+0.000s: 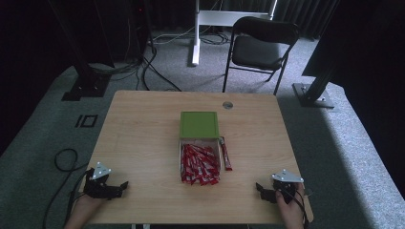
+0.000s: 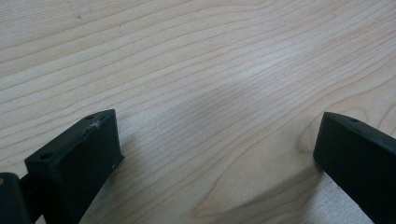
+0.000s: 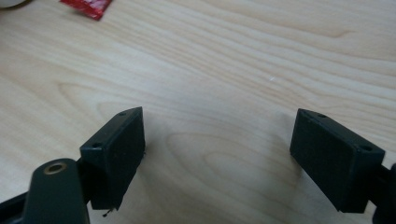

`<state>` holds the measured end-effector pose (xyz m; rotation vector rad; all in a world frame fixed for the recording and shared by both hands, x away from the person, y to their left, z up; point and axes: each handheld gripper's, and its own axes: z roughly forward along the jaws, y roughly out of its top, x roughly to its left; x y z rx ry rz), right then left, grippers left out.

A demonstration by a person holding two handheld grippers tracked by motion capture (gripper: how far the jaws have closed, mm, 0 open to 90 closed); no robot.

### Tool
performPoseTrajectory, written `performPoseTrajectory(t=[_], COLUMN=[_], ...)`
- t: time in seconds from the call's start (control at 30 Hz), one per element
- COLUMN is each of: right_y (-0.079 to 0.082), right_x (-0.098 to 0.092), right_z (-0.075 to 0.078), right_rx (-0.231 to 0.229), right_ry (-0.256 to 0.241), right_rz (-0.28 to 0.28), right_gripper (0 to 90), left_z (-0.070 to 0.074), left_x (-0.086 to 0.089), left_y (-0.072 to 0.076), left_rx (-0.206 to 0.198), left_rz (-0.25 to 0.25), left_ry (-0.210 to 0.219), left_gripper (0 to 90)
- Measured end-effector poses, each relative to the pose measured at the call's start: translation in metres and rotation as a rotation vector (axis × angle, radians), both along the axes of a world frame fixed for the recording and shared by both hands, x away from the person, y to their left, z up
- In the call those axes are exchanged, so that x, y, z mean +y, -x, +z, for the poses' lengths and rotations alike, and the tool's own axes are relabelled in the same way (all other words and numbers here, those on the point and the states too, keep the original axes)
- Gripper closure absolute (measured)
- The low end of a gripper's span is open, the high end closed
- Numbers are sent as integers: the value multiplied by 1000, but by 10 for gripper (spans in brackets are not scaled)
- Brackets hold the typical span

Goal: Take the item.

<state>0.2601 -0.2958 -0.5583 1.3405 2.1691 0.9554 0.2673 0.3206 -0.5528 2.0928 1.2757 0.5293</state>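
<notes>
Both grippers are black, each topped by a grey three-cornered plate with small screws. The left gripper (image 1: 122, 186) trails a black cable (image 1: 64, 162) that loops over the floor. The right gripper (image 1: 260, 188) shows a brass-coloured hole at its jaw joint, and the blocky jaws carry small screw holes.

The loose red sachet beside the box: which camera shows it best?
The high view: the loose red sachet lies whole on the table, right of the open box. The right gripper view catches just a red corner at its top edge; the left gripper view shows bare wood.
</notes>
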Motion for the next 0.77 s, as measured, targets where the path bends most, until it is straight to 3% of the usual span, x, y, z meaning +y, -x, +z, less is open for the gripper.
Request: performPoseTrajectory(t=[0.13, 0.77], right_y=[0, 0], right_x=[-1, -1], right_z=[0, -1], right_rx=[9, 8], right_ry=[5, 3], right_rz=[43, 42], right_gripper=[122, 120], left_z=[0, 0], left_x=[0, 0], left_y=[0, 0], left_rx=[0, 0], left_rz=[0, 0], left_ry=[0, 1], left_gripper=[15, 15])
